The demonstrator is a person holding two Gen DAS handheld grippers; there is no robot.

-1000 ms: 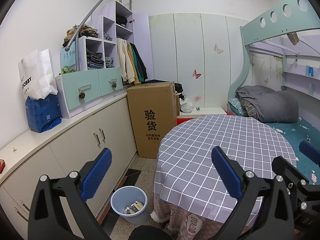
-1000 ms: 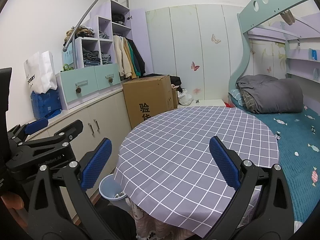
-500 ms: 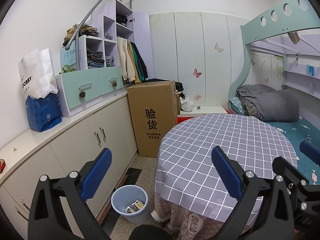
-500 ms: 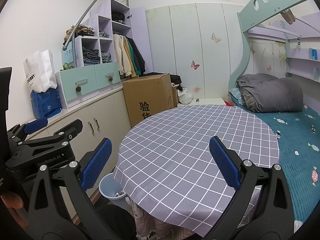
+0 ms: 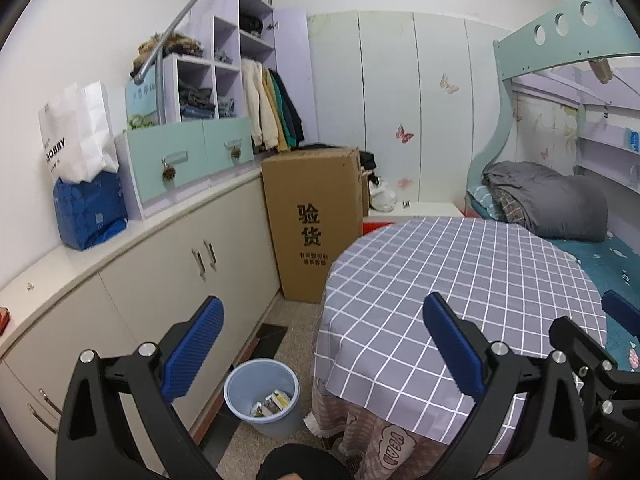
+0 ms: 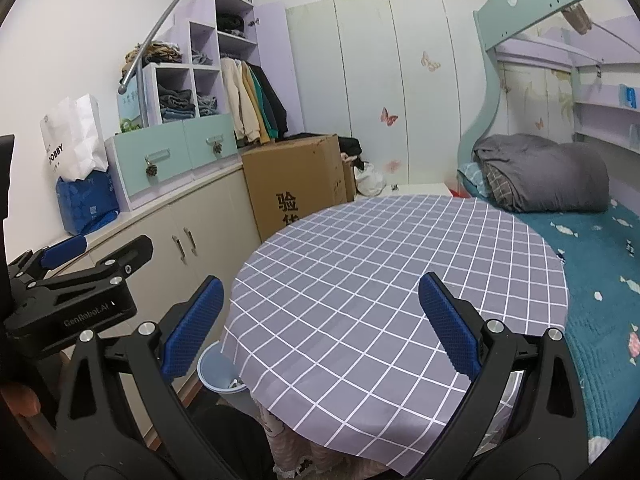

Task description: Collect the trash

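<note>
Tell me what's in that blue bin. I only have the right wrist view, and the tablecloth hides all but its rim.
Observer: The left wrist view looks down into the bin. A few small packets lie at the bottom, and the rest of it is unfilled.
Operator: Report the floor around it.
Observer: A dark flat panel lies on the floor just beyond the bin, along the foot of the cabinets.
Operator: Confirm the left claw's state.
Observer: The left claw is wide open, with nothing between its pads.
</note>
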